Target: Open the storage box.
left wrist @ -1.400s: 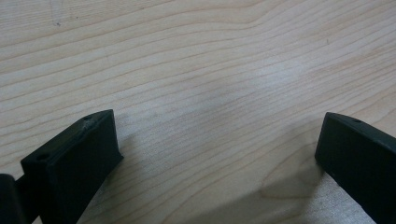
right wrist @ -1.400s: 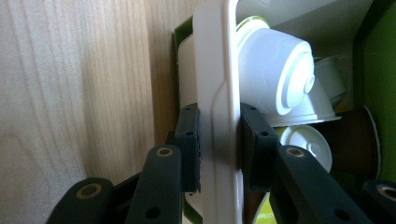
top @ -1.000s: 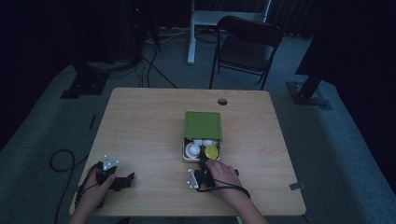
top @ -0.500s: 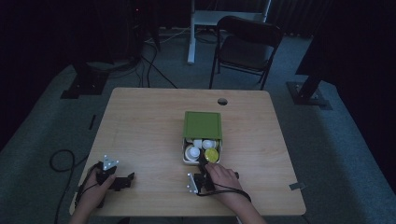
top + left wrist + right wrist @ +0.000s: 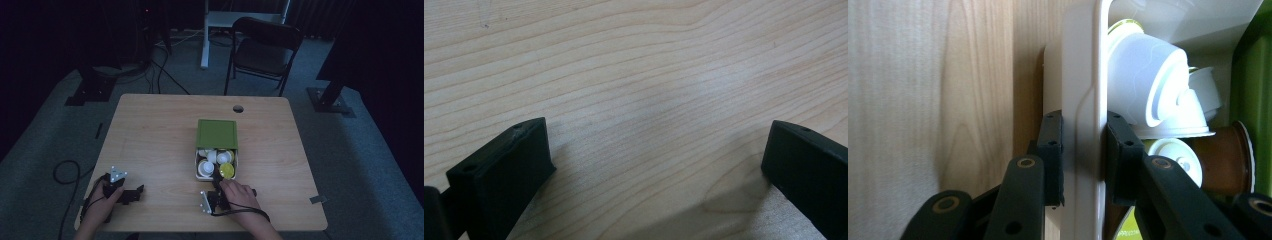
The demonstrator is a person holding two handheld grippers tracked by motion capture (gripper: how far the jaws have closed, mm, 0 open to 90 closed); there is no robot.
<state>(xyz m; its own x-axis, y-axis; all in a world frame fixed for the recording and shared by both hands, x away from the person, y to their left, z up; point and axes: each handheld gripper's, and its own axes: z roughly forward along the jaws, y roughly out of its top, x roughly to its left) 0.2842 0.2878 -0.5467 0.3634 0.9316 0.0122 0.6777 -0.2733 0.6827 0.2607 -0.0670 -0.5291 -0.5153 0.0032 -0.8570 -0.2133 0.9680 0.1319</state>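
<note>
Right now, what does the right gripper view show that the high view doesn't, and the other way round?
Right gripper view: the right gripper has its jaws shut on the drawer's white front wall, one pad on each face, with a brown pod behind the white pods.

High view: the green box that the drawer slides out of, the left gripper resting apart on the table, a chair beyond.

Both: the open drawer of pods, the wooden tabletop.
</note>
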